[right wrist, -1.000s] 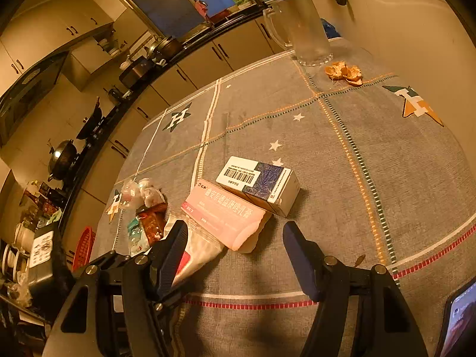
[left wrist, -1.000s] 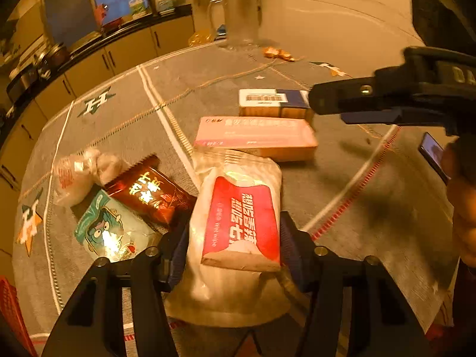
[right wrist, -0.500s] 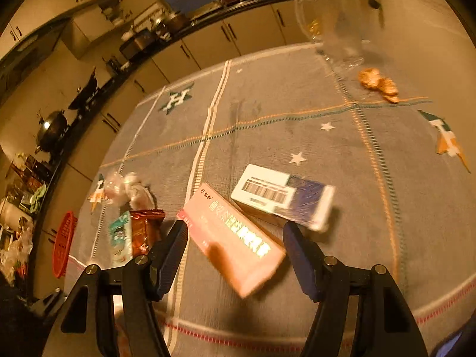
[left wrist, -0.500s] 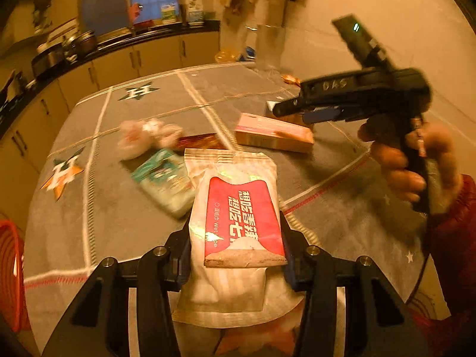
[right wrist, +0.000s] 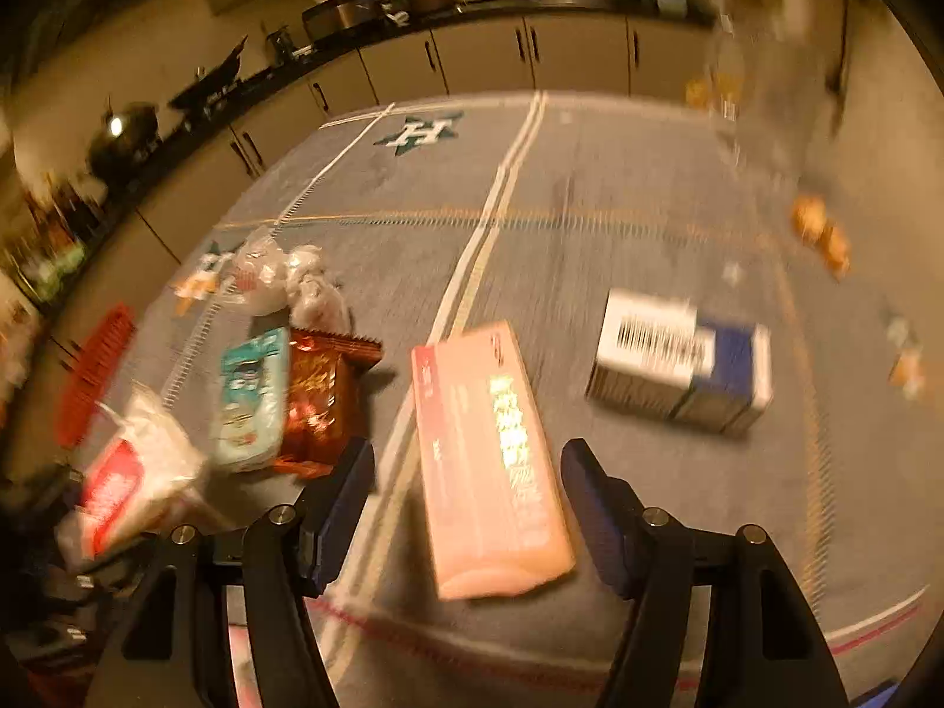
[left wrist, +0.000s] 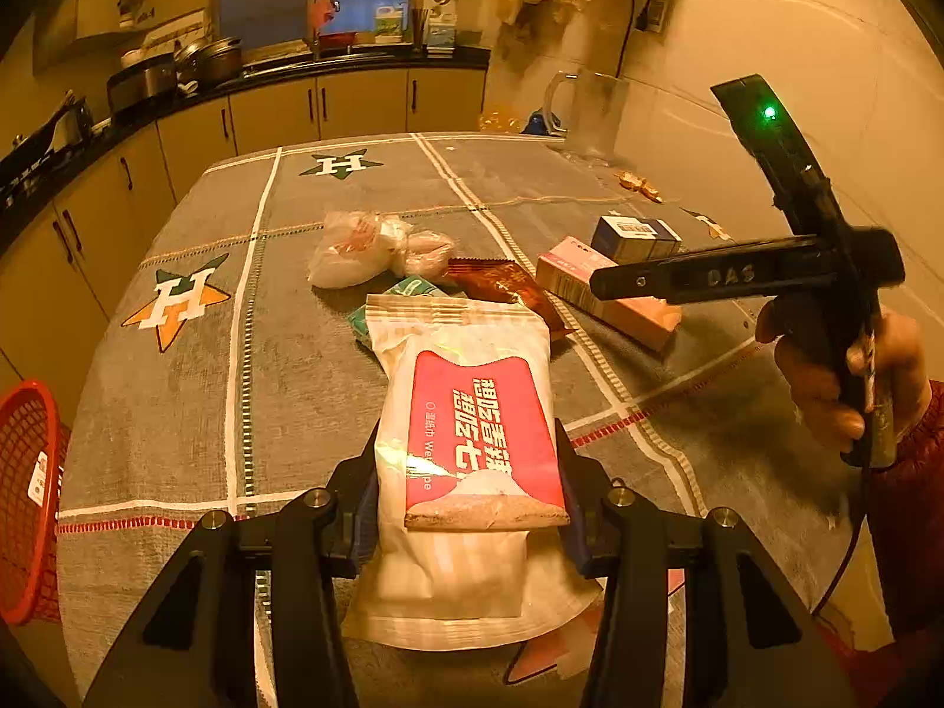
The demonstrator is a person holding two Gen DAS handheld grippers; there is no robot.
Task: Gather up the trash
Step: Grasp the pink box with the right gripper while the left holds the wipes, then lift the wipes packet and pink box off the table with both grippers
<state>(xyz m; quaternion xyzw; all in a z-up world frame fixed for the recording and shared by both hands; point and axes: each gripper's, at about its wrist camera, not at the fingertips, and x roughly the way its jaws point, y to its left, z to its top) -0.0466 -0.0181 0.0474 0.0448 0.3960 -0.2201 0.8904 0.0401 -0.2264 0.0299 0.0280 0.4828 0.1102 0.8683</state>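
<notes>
Left wrist view: left claw (left wrist: 466, 507) pinches the wipes pack (left wrist: 472, 442) across its width, held above the surface (left wrist: 295, 354), likely bound for the red basket (left wrist: 29, 501) at the left edge. More trash lies beyond: plastic bag (left wrist: 366, 248), brown wrapper (left wrist: 507, 289), pink box (left wrist: 607, 301), blue box (left wrist: 634, 233).

Right wrist view (blurred): right claw (right wrist: 466, 507) is spread, one finger on each side of the pink box (right wrist: 489, 460), not touching; presumably lining up a grasp. Teal packet (right wrist: 251, 401) lies left, blue box (right wrist: 678, 366) right.
</notes>
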